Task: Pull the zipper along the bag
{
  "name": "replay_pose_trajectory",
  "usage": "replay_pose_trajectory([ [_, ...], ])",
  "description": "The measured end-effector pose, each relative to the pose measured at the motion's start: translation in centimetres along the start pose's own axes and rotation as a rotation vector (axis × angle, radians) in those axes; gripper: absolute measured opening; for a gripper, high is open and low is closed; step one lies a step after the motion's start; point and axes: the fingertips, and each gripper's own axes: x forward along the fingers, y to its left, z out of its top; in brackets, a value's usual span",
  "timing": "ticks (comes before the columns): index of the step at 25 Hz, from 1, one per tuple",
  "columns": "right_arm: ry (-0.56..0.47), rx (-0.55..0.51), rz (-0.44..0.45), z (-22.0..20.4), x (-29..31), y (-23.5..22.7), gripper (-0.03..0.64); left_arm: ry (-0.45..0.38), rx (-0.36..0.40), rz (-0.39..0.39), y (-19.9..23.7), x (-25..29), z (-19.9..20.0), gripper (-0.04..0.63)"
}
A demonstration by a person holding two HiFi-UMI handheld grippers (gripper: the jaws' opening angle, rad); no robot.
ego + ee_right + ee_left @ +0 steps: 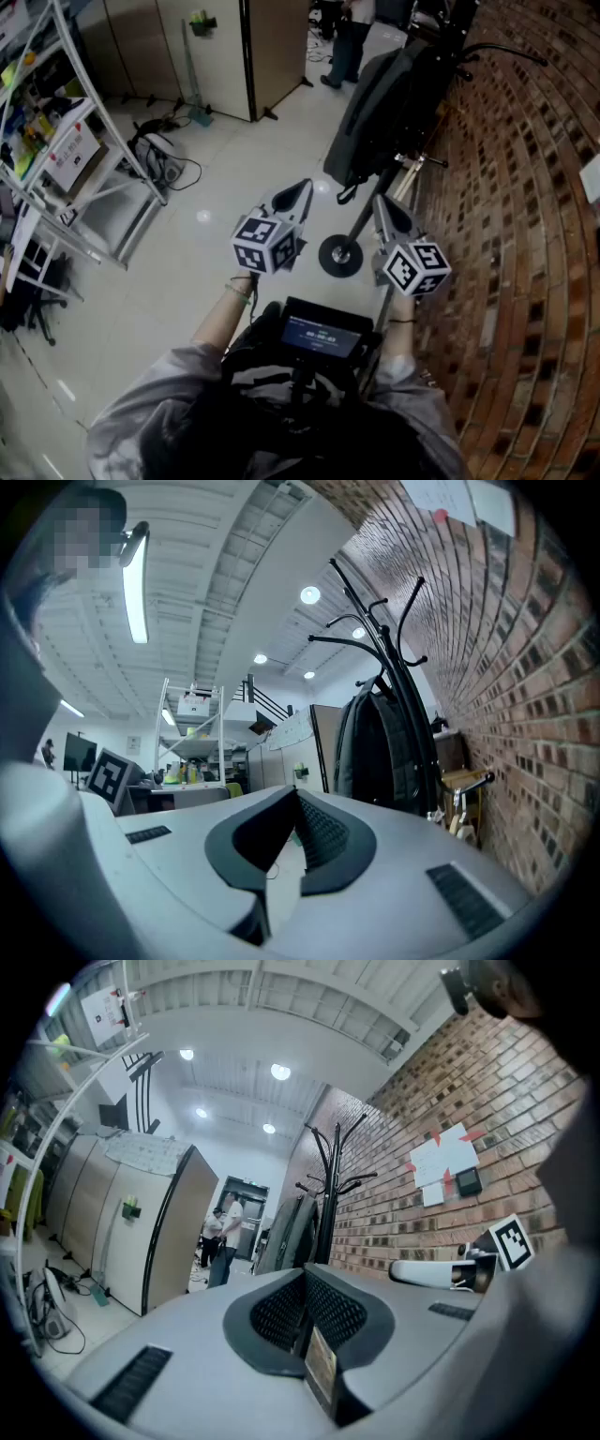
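Shelf rack point(89, 178) far L, well apart. L claw point(301, 192) pressed together, empty, level. The bag point(375, 98) hangs on coat stand point(339, 255) ahead, beyond both claws, touched by neither. R claw point(386, 208) also closed on nothing. Best approach, IMO: open both, L steadies fabric nr the zip, R pinches the pull, which can't be made out yet. Brick wall point(525, 234) is close on R, stand's base is in the way on the floor, and a person point(349, 42) is beyond.
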Motion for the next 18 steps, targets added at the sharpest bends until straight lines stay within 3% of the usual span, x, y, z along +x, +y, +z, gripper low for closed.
replay_pose_trajectory([
  [6,-0.03,-0.11,-0.061,2.4,4.9,-1.8,-0.003,0.014,0.014,-0.061,2.9,3.6,0.3,0.008],
  [13,-0.042,-0.355,-0.222,8.2,10.3,-3.9,0.008,0.019,-0.012,-0.17,6.0,7.8,2.0,0.008],
  [16,-0.017,-0.446,-0.261,10.5,12.3,-4.6,0.109,0.023,-0.011,-0.221,6.7,8.8,2.4,0.008],
  [18,-0.005,-0.511,-0.288,12.0,13.7,-4.9,0.118,0.03,-0.011,-0.238,7.6,9.2,2.3,0.008],
])
